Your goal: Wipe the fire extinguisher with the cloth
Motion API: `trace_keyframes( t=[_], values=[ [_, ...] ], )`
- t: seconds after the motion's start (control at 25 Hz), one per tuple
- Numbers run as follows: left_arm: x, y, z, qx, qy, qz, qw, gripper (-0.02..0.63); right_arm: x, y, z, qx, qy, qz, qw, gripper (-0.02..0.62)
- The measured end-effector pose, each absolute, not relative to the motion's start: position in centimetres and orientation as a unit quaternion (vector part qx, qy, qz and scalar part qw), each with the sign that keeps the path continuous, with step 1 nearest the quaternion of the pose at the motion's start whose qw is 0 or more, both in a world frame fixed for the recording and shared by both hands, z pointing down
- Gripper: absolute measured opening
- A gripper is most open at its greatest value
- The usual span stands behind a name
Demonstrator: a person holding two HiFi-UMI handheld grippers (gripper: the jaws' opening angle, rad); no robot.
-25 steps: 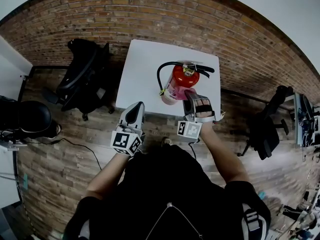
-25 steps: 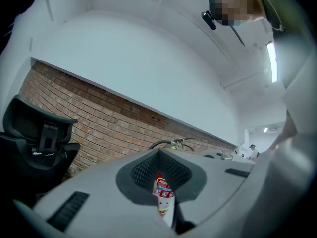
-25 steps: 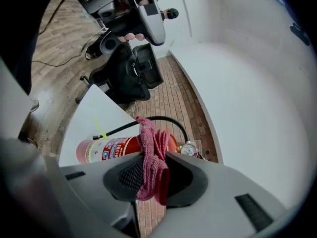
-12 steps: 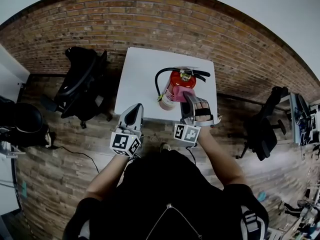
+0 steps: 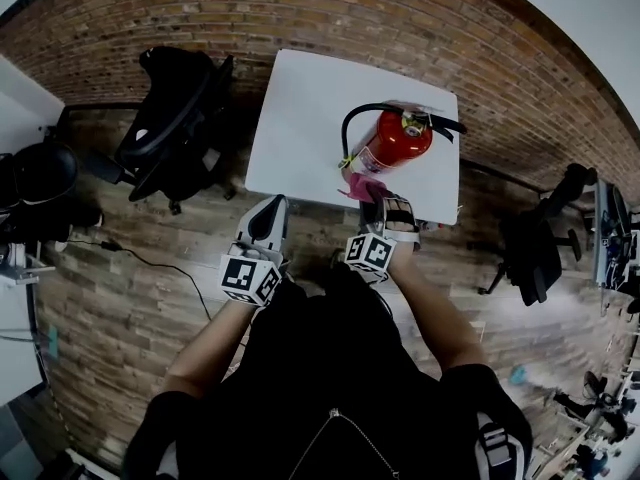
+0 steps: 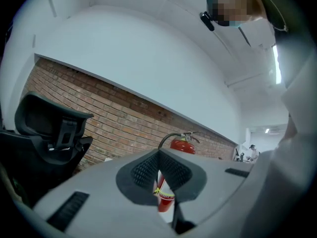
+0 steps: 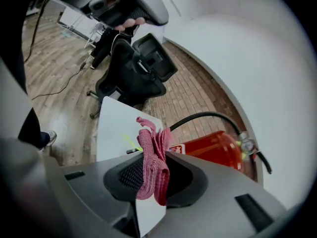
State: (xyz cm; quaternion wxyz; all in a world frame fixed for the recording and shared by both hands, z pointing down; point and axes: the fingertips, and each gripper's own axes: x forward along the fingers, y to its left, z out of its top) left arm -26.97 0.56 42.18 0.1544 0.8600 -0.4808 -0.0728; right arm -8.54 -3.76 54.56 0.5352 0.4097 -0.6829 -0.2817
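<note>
A red fire extinguisher (image 5: 396, 140) with a black hose stands on the small white table (image 5: 300, 108), near its right front corner. My right gripper (image 5: 374, 198) is shut on a pink cloth (image 5: 361, 186), which hangs against the extinguisher's lower end. In the right gripper view the cloth (image 7: 152, 160) is bunched between the pads, with the red extinguisher (image 7: 214, 148) just beyond it. My left gripper (image 5: 270, 210) is shut on nothing and hovers off the table's front edge, left of the extinguisher. From the left gripper view, the extinguisher (image 6: 181, 144) shows past the jaws.
A black office chair (image 5: 175, 118) stands left of the table, and another chair (image 5: 530, 253) at the right. A brick wall (image 5: 330, 13) runs behind the table. The floor is wood planks, with a cable (image 5: 150, 268) lying on it at the left.
My right gripper has drawn the pink cloth down the extinguisher's side to its lower end, toward me. The left gripper has stayed shut in about the same place.
</note>
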Motion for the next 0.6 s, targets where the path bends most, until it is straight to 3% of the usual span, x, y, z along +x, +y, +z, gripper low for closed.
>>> trace_keyframes(
  t=[0.6],
  values=[
    [-34.1,3.2,48.8,0.831,-0.519,-0.01,0.199,0.03,-8.2,-8.0,77.0,0.366,-0.661,-0.137,0.641,0.104]
  ],
)
